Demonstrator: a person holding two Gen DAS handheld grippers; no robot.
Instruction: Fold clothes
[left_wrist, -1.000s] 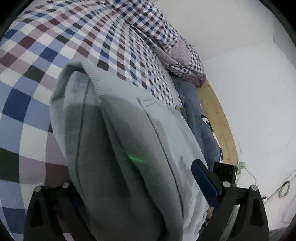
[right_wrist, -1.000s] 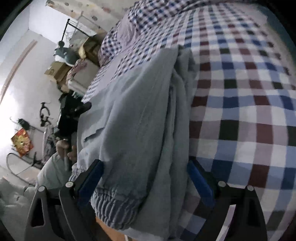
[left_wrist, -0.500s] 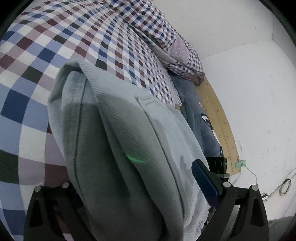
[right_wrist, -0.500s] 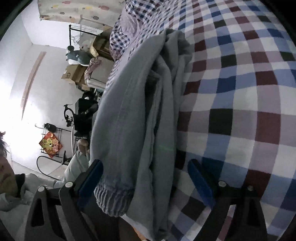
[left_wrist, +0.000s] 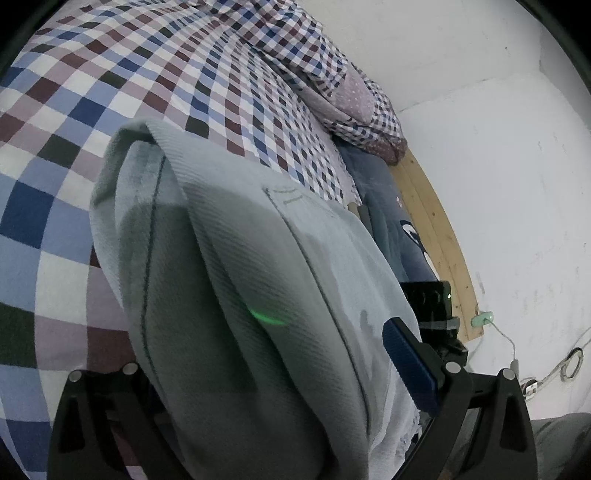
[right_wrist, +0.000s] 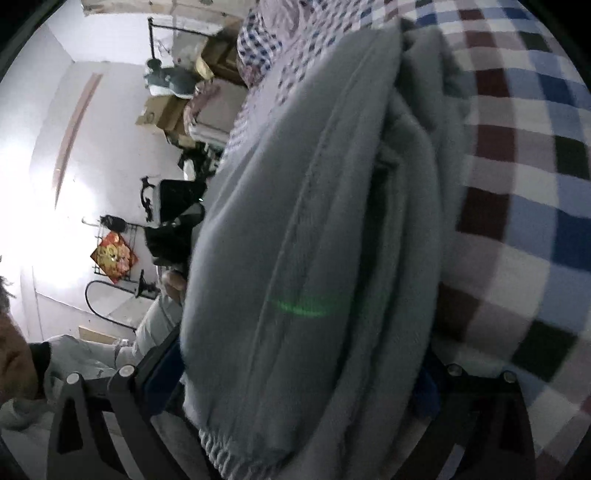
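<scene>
A folded grey garment (left_wrist: 258, 258) lies on the checked bed sheet (left_wrist: 55, 184). It fills the gap of my left gripper (left_wrist: 284, 332), whose jaws stand wide. The blue right pad (left_wrist: 406, 362) shows beside the cloth's edge and the left pad is hidden under the fabric. In the right wrist view the same grey garment (right_wrist: 314, 221), ribbed cuff (right_wrist: 229, 450) nearest, lies between the opening jaws of my right gripper (right_wrist: 295, 354). Both its pads are mostly covered by cloth, and no squeeze on it shows. At the garment's far end sits the left gripper (right_wrist: 177, 214), held by a hand (right_wrist: 173, 282).
A checked pillow (left_wrist: 354, 96) and a blue blanket (left_wrist: 391, 221) lie at the head of the bed by its wooden frame (left_wrist: 443, 240) and a white wall. A person's sleeve (right_wrist: 92, 354) is at lower left. Boxes and a rack (right_wrist: 177, 92) stand across the room.
My right gripper has swung and sunk toward the garment, which now fills the space between its jaws, and the jaws have widened a little. The left gripper has kept still.
</scene>
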